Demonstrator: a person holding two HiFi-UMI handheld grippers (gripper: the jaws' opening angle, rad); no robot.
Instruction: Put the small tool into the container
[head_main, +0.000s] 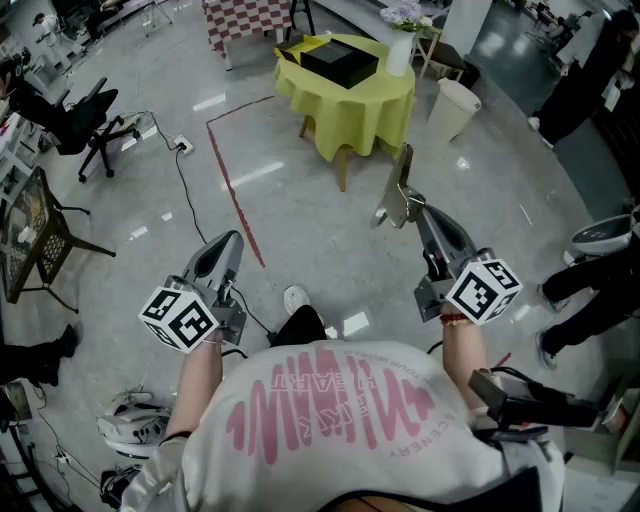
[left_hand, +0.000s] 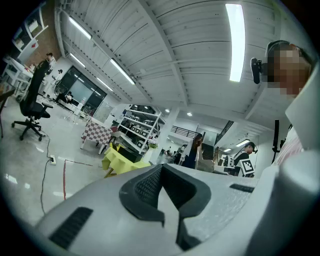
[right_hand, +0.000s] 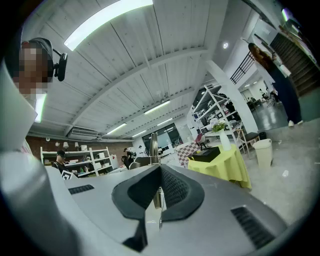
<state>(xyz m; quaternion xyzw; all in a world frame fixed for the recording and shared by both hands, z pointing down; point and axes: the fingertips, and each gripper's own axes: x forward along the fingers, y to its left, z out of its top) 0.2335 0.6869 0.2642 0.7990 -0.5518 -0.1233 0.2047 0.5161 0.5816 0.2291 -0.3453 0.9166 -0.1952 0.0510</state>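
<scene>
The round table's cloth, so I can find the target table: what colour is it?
Yellow-green; the cloth shows best in the head view.

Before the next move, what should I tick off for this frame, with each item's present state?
1. Small tool clamped in the right gripper: ok, jaws shut on it.
2. Left gripper free: ok, jaws together, nothing between them.
3. Container in sight: ok, a black box sits on the yellow table.
4. Box open to take the tool: cannot tell.
5. Box within reach: not ok, the table stands off across the floor.
6. Room beside the box: cannot tell, a vase stands close to it.
</scene>
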